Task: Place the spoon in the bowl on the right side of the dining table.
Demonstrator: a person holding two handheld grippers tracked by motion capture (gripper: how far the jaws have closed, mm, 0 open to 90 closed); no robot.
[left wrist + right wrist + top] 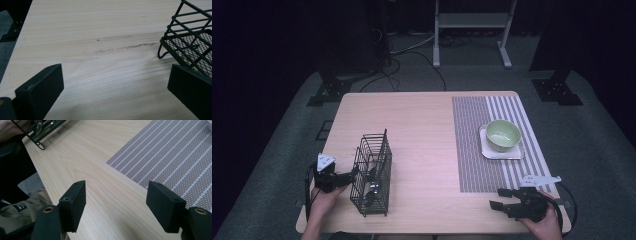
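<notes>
A black wire basket [372, 172] stands upright near the table's front left, with some metal utensils inside. My left gripper [353, 174] is open just left of it, its jaws wide apart over bare wood, and the basket's mesh corner [186, 41] lies beside the right jaw. My right gripper [499, 198] is open at the front right, by the near edge of a striped placemat [492, 140]. In the right gripper view nothing lies between the jaws, and the placemat [170, 155] spreads ahead to the right. A light green bowl [503, 135] sits on a white square plate [515, 154] on the mat.
The wooden table [422, 125] has open room in its middle and back left. A metal stand [472, 30] and black equipment bases [329, 90] stand on the grey floor beyond the far edge. The basket [37, 130] shows far off in the right gripper view.
</notes>
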